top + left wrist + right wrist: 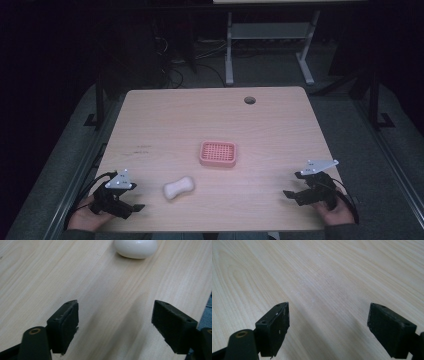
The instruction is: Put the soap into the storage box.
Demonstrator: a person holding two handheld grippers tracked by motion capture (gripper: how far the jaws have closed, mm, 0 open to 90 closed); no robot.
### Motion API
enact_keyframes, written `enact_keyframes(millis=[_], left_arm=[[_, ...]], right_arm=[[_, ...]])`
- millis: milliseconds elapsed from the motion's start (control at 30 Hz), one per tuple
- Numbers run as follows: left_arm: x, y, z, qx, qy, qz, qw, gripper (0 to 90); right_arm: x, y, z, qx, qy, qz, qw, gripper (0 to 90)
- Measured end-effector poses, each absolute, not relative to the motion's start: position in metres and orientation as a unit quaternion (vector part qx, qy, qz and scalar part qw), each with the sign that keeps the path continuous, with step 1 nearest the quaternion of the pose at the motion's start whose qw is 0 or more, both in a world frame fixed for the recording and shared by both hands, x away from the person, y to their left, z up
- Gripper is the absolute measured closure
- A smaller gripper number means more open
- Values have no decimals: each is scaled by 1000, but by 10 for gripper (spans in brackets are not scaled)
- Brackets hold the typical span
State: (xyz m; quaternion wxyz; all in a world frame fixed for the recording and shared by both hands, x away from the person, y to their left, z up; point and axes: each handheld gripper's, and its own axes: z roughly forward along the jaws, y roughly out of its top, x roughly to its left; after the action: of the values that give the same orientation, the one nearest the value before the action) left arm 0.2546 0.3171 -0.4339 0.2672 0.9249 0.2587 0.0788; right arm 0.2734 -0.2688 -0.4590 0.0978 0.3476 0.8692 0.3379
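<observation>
Nearest the camera, at the near edge of the surface (150,125), sits the left gripper (131,206), held in the person's left hand, its jaws spread wide with nothing between them. From that gripper's own view the white soap bar (136,248) lies straight ahead on bare wood, apart from the pads. Seen from above, the soap bar (179,188) rests just to the right of the left gripper and slightly farther in, its long axis running left-low to right-high across the surface. The pink soap dish (218,154) stands beyond it, farther in and to the right, well apart from the bar. The right gripper (295,195) rests near the right near corner, jaws likewise spread and empty, and well apart from the soap, so the left one is plainly the nearer. I judge a short reach rightward would bring it over the bar; open wood surrounds bar and dish, and neither lies close to an edge
</observation>
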Motion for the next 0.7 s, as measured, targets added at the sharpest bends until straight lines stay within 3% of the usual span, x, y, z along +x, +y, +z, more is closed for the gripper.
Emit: enact_keyframes(millis=[200,700], left_arm=[[256,317,-435,926,258,77,265,240],[270,294,-436,934,243,51,256,210]], right_arm=[[274,-268,-459,343,871,337,96,176],[272,-267,-458,344,870,339,95,175]])
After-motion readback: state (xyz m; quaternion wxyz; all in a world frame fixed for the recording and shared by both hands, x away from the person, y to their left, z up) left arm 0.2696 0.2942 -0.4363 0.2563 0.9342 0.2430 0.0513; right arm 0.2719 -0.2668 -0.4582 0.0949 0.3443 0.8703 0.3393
